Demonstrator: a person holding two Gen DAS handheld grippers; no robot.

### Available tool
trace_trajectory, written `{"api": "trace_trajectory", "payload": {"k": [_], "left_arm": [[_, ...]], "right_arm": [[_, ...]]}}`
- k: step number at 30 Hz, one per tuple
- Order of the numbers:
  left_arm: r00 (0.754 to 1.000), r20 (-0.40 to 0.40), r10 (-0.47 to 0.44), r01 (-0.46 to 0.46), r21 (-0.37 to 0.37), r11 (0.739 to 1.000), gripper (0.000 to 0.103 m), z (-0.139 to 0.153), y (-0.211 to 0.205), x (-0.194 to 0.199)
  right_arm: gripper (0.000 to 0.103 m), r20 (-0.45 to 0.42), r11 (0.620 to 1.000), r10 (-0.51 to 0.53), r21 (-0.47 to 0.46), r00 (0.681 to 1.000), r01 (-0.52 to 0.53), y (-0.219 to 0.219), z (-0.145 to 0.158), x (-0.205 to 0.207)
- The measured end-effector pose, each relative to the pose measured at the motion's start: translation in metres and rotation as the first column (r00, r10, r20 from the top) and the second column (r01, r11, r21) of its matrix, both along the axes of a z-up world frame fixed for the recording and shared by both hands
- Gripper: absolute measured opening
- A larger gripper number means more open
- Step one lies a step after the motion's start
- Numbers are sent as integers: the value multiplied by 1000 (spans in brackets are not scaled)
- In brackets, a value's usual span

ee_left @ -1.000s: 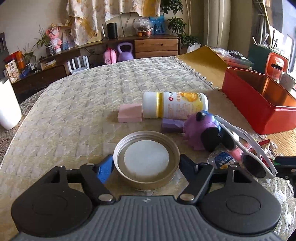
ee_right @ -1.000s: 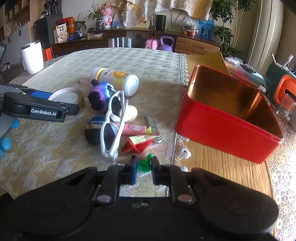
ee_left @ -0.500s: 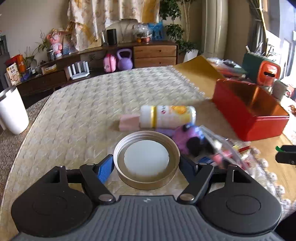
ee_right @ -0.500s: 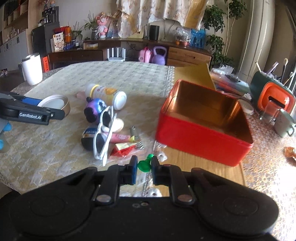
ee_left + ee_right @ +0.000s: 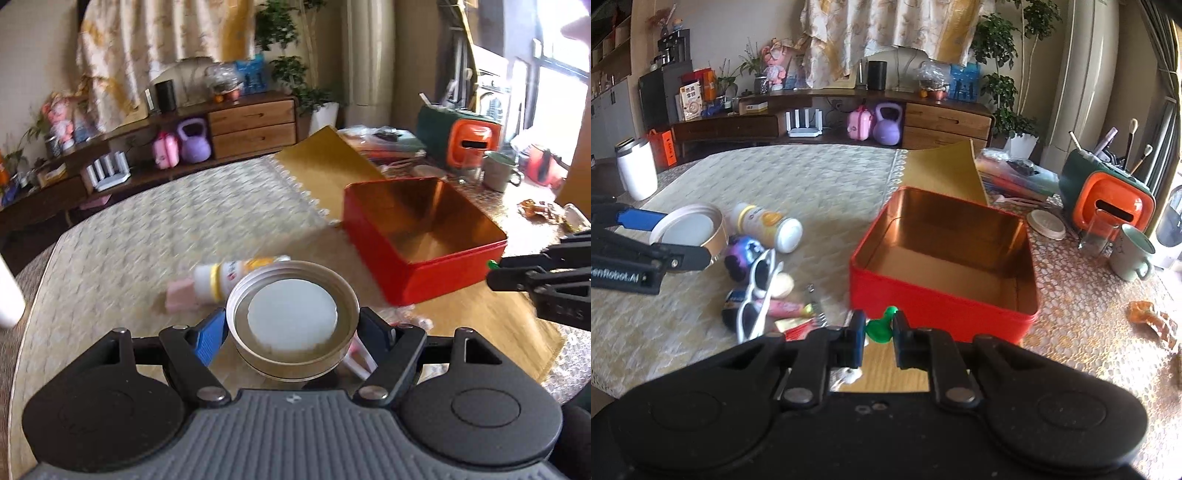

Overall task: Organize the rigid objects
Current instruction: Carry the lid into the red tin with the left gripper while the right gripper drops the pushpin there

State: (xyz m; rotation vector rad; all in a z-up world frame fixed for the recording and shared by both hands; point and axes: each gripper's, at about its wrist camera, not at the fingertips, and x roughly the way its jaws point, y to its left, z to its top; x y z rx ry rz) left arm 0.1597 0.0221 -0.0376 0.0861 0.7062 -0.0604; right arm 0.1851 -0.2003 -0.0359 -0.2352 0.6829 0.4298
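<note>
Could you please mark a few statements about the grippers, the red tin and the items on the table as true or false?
1. The left gripper holds a round metal lid. True.
2. The right gripper is empty. False: it is shut on a small green object.
3. The red tin already holds several items. False: what shows of its inside is bare.
4. The white sunglasses lie on the table among other items. True.
5. The yellow-and-white bottle stands upright. False: it lies on its side.
</note>
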Motion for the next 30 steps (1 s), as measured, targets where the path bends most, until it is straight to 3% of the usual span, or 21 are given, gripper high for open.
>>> {"api": "trace_trajectory", "payload": {"k": [4,16,25,30], "left_arm": [[999,-6,-40,40,-5,999,76,10,-17,14],[986,3,-170,169,69,983,76,33,-82,72],[981,-43,-188,191,92,977,76,20,-122,135],[978,-92,-186,193,67,979,76,2,-134,165]], "right_arm": [[14,4,1000,-14,6,1000,14,-9,8,12],[14,16,999,-43,-5,999,43,-34,19,52],[14,-19,999,-44,-20,999,43,-44,7,86],[14,-57,999,-39,-28,998,37,-46,-6,104]]}}
